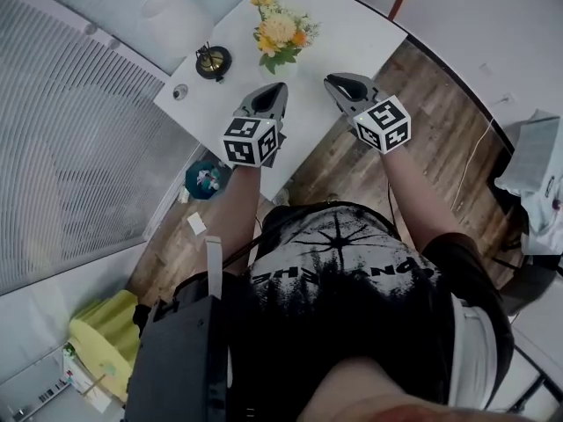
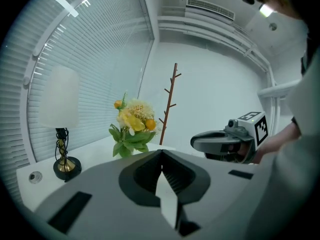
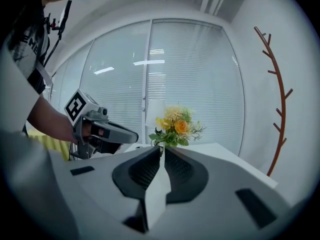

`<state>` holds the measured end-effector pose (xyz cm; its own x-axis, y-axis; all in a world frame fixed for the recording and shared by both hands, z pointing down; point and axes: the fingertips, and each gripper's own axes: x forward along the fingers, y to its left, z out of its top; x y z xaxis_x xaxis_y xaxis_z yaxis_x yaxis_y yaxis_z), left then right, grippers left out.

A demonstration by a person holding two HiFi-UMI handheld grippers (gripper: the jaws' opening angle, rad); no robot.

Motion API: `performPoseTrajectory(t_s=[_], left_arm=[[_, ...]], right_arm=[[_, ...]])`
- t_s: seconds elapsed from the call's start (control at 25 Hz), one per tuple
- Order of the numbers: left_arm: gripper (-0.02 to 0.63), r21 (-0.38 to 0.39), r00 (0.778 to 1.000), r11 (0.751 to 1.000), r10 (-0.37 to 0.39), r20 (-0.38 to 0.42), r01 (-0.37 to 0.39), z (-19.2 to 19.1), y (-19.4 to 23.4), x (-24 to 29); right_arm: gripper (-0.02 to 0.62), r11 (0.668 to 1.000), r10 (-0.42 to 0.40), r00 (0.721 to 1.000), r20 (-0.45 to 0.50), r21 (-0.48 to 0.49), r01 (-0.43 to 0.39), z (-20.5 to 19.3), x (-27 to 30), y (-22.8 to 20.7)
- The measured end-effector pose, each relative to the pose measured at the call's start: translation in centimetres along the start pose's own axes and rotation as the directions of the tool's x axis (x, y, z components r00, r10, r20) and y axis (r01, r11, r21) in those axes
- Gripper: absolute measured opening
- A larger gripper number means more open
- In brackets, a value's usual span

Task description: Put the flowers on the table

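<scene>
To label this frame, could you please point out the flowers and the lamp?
flowers [image 1: 280, 32]: head view, on the pale yellow bloom in the middle of the bunch.
lamp [image 2: 59, 96]: left gripper view, on its white shade.

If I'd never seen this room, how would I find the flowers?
Look for the white table beside the wall of blinds. Near its middle stand the flowers, right of a dark-footed lamp. They are the only colourful thing there: yellow and orange blooms over green leaves.
</scene>
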<state>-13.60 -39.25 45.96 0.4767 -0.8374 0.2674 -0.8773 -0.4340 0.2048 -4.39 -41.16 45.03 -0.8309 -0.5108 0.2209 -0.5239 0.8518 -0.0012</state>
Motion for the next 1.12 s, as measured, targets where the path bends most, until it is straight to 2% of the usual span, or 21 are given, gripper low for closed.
performPoseTrajectory(t_s=[0.52,1.12], left_arm=[[0.012,0.040,1.000,0.999,0.016,0.003,-0.016,0.4,-1.4,0.0],[0.012,0.078,1.000,0.997,0.005,0.012,-0.006,1.5,-2.3,1.2]], right_arm=[[0.023,0.999,-0.040,0.999,-0.016,-0.017,0.040,-0.5,-3.6,-1.5],[0.017,0.996,-0.066,0.998,-0.017,-0.054,0.065,-0.1,-4.2,-2.4]])
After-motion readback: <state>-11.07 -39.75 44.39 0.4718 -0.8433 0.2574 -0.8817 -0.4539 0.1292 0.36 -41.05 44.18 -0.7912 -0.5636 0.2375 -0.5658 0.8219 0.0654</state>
